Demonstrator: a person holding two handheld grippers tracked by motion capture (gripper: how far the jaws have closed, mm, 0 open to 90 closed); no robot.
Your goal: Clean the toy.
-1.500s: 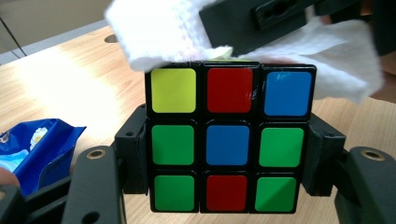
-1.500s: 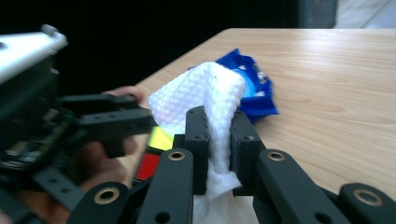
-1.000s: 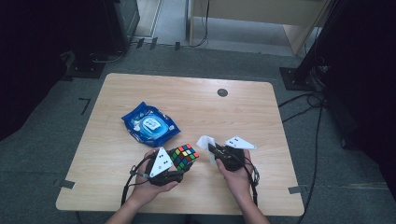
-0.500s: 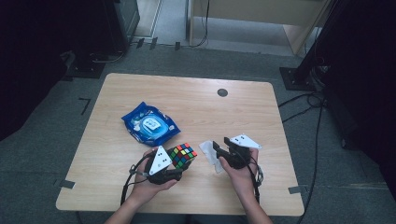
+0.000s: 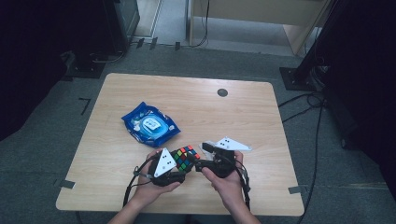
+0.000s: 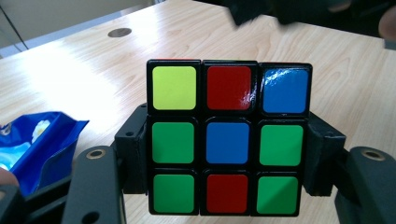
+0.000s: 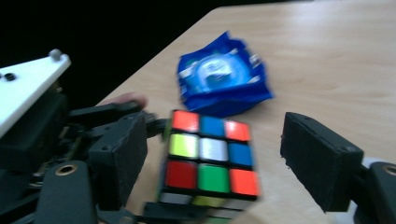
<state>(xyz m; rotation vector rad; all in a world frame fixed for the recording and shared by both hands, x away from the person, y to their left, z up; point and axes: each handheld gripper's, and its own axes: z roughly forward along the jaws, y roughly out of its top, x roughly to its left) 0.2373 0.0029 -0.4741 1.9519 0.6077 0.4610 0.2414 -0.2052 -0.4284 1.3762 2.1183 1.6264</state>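
Observation:
A scrambled Rubik's cube [image 5: 185, 157] is held just above the wooden table [image 5: 243, 116] near its front edge. My left gripper [image 5: 179, 164] is shut on it; in the left gripper view its black pads [image 6: 133, 154] press on the two sides of the cube [image 6: 229, 140]. My right gripper [image 5: 199, 164] points left at the cube from close by. Its jaws have just been opening. In the right gripper view the cube [image 7: 210, 158] sits between the right gripper's [image 7: 215, 161] wide-apart pads [image 7: 317, 156], and a gap shows on the right side.
A blue pack of wet wipes [image 5: 150, 125] lies behind and left of the cube, also seen as a blue pack [image 7: 222, 79]. A dark round cable hole [image 5: 222, 92] sits near the table's far edge. Cables trail from both grippers over the front edge.
My right gripper had a small white scrap at its tips beside the cube. Its jaws have since spread, the scrap is gone from them, and the hand has shifted left to straddle the cube.

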